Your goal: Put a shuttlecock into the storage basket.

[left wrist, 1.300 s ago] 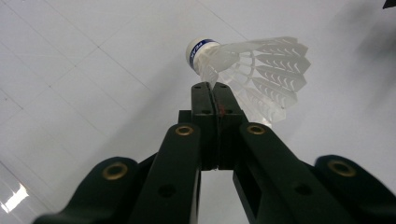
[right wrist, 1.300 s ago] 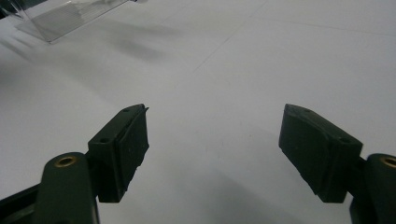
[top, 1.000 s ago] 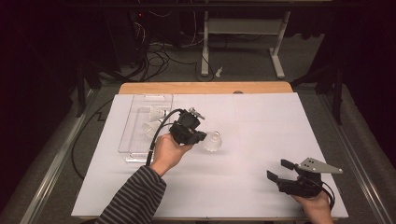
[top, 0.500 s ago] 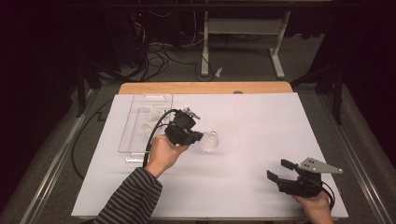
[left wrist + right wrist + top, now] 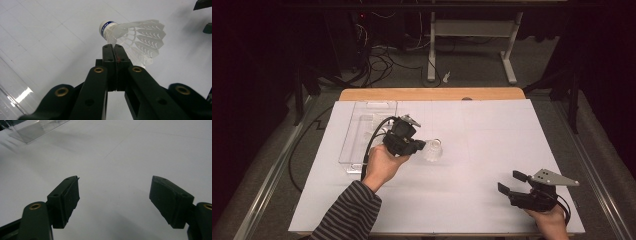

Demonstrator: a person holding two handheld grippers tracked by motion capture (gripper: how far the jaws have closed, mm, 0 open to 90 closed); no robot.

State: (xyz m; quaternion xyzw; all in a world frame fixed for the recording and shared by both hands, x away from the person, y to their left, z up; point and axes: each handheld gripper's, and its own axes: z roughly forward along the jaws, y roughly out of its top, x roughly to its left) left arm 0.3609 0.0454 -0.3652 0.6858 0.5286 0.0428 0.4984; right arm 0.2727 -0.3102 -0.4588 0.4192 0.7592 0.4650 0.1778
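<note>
A white feather shuttlecock [image 5: 432, 150] with a blue band round its cork [image 5: 107, 26] lies on its side just past my left gripper [image 5: 421, 146]. In the left gripper view the two black jaws stand pressed together, and my left gripper [image 5: 114, 47] pinches the edge of the shuttlecock's skirt [image 5: 142, 40] near the cork. My right gripper [image 5: 508, 181] rests at the table's front right, held by a hand. In the right gripper view my right gripper [image 5: 115, 195] stands open with only white tabletop between its pads.
A clear plastic tray [image 5: 362, 125] sits on the white table cover left of my left hand; its corner shows at the top left of the right gripper view [image 5: 37, 128]. A bare wooden strip [image 5: 432, 94] runs along the far edge.
My left gripper has shifted a little to the left with the shuttlecock in it. The right gripper has stayed in place.
</note>
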